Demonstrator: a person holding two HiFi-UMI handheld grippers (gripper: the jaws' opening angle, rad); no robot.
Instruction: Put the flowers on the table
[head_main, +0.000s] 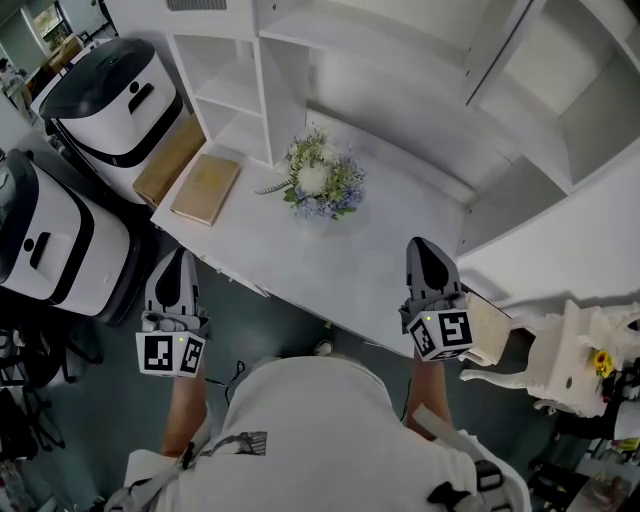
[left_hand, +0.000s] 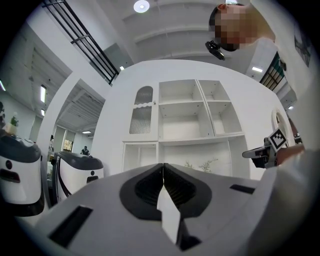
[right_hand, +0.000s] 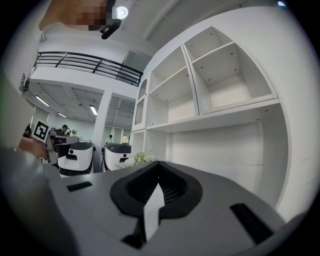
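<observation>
A small bouquet of flowers (head_main: 320, 180), white and pale blue with green leaves, lies on the white table (head_main: 400, 260) near its far side. Both grippers hang at the table's near edge, well short of the bouquet. My left gripper (head_main: 176, 258) is off the table's left corner, jaws shut and empty, as the left gripper view (left_hand: 163, 166) shows. My right gripper (head_main: 425, 245) is over the near right edge, jaws shut with nothing between them (right_hand: 157, 165). The flowers' tops (right_hand: 134, 159) peek over the right gripper's body; thin sprigs (left_hand: 199, 165) show in the left gripper view.
A tan book (head_main: 206, 188) lies on the table's left end. White open shelving (head_main: 250, 90) stands behind the table. Two white-and-black machines (head_main: 115, 95) (head_main: 50, 245) stand at the left. A white ornate stand (head_main: 560, 360) is at the right.
</observation>
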